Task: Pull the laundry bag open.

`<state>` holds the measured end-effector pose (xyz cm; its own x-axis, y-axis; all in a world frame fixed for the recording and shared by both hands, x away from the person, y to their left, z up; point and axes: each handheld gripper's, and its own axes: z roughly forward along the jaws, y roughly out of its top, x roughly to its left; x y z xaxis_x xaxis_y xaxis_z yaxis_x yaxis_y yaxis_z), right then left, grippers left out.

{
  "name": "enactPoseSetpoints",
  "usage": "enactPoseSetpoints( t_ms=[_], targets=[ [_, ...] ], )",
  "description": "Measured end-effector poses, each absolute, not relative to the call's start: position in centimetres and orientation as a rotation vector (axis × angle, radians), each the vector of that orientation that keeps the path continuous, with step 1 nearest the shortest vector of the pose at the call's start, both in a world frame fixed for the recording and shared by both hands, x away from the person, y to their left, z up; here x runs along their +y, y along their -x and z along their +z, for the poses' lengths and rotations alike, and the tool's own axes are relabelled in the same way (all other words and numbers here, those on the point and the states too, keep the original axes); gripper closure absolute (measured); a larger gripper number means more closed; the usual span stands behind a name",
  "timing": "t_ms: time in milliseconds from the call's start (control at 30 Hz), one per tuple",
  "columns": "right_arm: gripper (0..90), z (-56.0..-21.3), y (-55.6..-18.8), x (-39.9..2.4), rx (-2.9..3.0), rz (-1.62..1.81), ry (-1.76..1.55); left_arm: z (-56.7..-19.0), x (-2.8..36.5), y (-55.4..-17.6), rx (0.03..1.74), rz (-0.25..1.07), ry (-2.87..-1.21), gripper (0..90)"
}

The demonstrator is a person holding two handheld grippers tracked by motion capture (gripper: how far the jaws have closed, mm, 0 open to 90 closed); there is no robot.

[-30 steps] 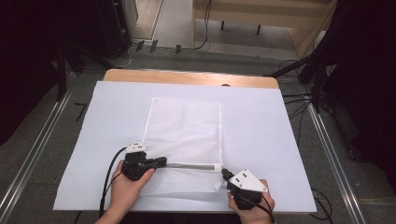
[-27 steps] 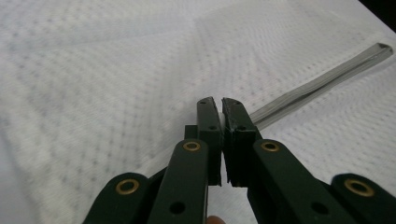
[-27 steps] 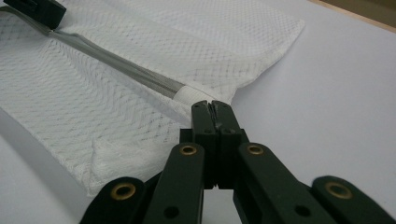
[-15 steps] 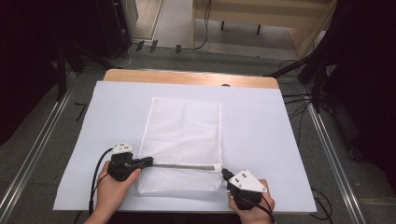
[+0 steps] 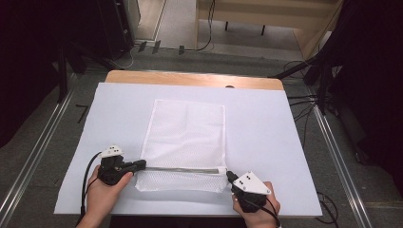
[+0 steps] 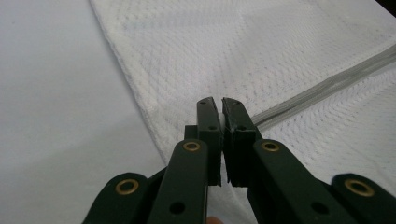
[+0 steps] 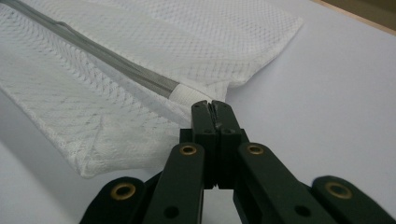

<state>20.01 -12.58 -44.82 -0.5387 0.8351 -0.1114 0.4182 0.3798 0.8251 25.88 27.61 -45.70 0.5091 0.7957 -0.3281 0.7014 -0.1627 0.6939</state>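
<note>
From the high view I see a white mesh laundry bag with a grey zipper [image 5: 184, 145] lying flat on the pale blue sheet covering the table [image 5: 285, 142], in the centre of the frame. It is a tall rectangle, and the zipper runs as a thin grey line across its lower part, with a short strip of mesh below it. My left gripper [image 5: 140, 165] sits at the lower left, its tips touching the left end of the zipper line at the bag's edge. My right gripper [image 5: 230, 176] sits at the lower right, its tip at the right end of the zipper, by the bag's lower right corner.

In the left gripper view, the mesh shows a fine woven grid with a stitched hem running from the upper left towards the centre. The zipper comes in from the right edge and ends at the black jaws in the centre. They stand nearly together, a thin slit between them; I cannot tell what they pinch.

In the right gripper view, the zipper runs from the upper left down to a white fabric tab just above the jaws. They are pressed fully together at the bag's edge; whether fabric is caught I cannot tell.
</note>
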Motion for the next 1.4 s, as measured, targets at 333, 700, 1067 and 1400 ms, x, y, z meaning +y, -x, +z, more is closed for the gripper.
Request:
enactPoseSetpoints(
  t_ms=[333,700,1067,1400],
  targets=[
    [90.0,-44.9,-20.1,-12.5,2.125,1.035,-1.071,-45.7,28.3,-25.7,1.236,0.139,-1.896,87.2],
    [90.0,-45.0,-20.3,-13.0,2.13,1.067,-1.096,-46.0,29.6,-25.0,1.227,0.198,-1.827,64.0],
    [68.7,-45.0,-20.1,-13.6,2.092,1.188,-1.095,-45.1,32.6,-23.4,1.276,0.399,-1.744,9.2],
    [19.7,-44.7,-21.1,-15.5,1.996,1.231,-1.228,-44.7,33.8,-22.8,1.231,0.417,-1.708,8.5]
  ],
)
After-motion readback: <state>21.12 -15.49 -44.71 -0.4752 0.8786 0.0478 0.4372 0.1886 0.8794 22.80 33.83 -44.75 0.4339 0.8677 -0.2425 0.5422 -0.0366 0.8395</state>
